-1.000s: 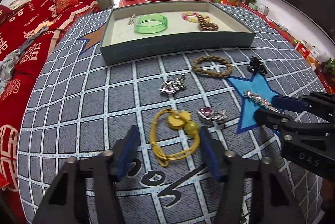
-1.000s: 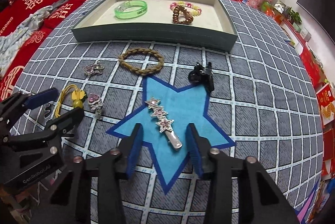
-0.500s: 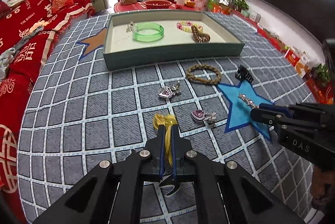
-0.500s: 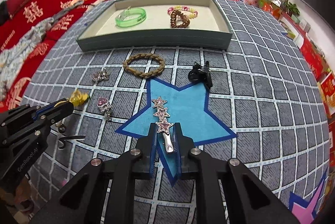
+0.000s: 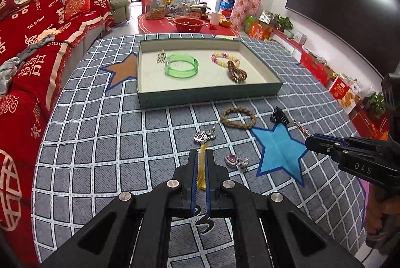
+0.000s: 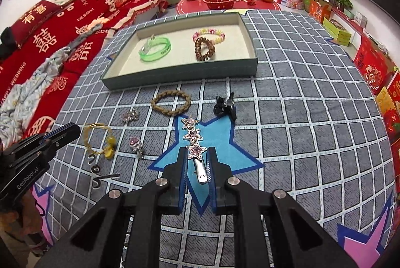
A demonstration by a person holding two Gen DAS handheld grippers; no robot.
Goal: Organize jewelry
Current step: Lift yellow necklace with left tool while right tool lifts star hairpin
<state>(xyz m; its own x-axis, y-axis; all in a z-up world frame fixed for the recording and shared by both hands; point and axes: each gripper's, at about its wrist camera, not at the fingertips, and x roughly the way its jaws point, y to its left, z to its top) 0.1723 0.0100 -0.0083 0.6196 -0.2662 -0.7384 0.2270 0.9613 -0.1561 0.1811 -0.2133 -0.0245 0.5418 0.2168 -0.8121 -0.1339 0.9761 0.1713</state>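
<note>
The left gripper point(image 5: 200, 169) is clamped on a yellow cord bracelet point(image 5: 201, 174), lifted above the checked cloth point(image 5: 100, 143). The right gripper point(image 6: 197, 168) pinches the metal end of a star hair clip point(image 6: 193, 141) over the blue star patch point(image 6: 220, 143). Beyond lie a braided bracelet point(image 6: 171, 102), a black claw clip point(image 6: 224, 106) and two small charms point(image 5: 236, 160). Farther off, the tray point(image 5: 207, 95) holds a green bangle point(image 5: 182, 65) and beaded bracelets point(image 5: 225, 58).

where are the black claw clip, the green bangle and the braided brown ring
black claw clip point(image 6: 224, 106), right wrist view, on its body
green bangle point(image 5: 182, 65), left wrist view, on its near rim
braided brown ring point(image 6: 171, 99), right wrist view, on its near braid
</note>
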